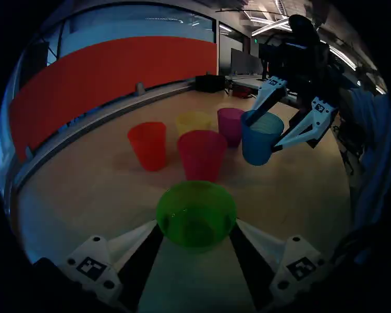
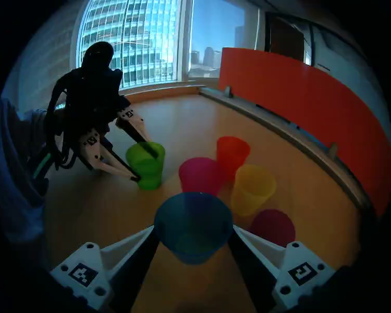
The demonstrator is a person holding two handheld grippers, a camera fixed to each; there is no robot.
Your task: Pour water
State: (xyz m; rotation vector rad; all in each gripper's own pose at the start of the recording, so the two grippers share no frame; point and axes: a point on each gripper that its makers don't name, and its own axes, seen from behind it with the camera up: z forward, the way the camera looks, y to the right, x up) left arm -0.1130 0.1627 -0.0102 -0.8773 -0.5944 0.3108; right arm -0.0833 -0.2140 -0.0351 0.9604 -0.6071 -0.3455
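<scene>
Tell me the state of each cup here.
Green cup: gripped by left hand-held gripper.
Blue cup: gripped by right hand-held gripper.
Red cup: standing free, upright.
Pink cup: standing free, upright.
Yellow cup: standing free, upright.
Purple cup: standing free, upright.

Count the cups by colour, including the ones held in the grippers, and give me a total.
green cup: 1
blue cup: 1
red cup: 1
pink cup: 1
yellow cup: 1
purple cup: 1
Total: 6 cups
</scene>
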